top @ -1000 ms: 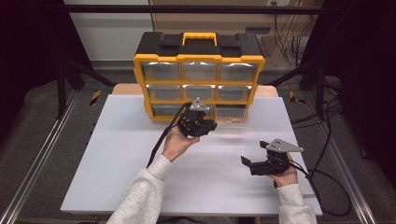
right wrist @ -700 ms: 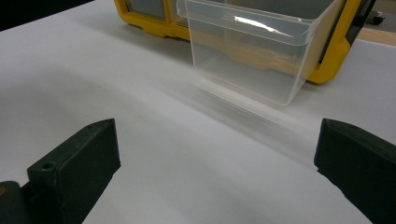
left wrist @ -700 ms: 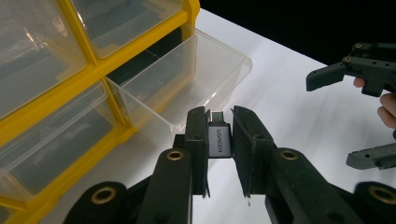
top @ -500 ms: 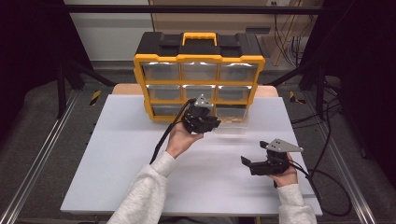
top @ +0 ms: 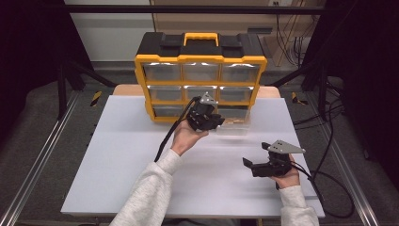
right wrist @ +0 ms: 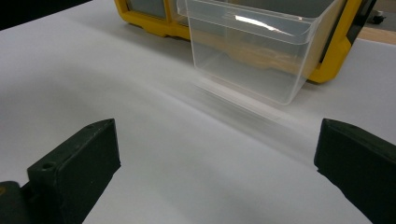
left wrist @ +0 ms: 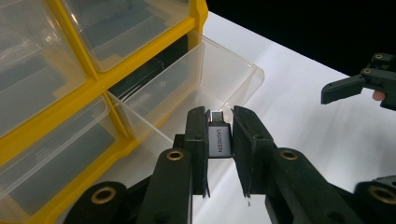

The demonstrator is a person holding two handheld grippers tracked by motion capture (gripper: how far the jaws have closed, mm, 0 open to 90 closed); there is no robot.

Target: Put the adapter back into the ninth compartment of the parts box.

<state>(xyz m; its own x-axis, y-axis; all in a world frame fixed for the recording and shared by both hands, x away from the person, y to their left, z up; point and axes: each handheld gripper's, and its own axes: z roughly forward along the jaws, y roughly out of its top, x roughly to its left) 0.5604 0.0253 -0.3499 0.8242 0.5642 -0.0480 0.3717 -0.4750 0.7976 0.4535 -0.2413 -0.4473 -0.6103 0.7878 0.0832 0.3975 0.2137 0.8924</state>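
Left gripper [left wrist: 219, 135] pinched on grey USB adapter [left wrist: 218, 140], held over pulled-out clear drawer [left wrist: 224, 79].
Yellow-black organizer [top: 200, 77] is seen at back of white surface [top: 117, 160], w/ drawer drawn from bottom row; right gripper [top: 256, 165] is held low near front-right edge, jaws spread wide, nothing between; adapter is gripped upright, plug end up.

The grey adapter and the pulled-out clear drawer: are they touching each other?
Apart. In the left gripper view the adapter sits clamped between the left gripper jaws, above the drawer, not resting on it.
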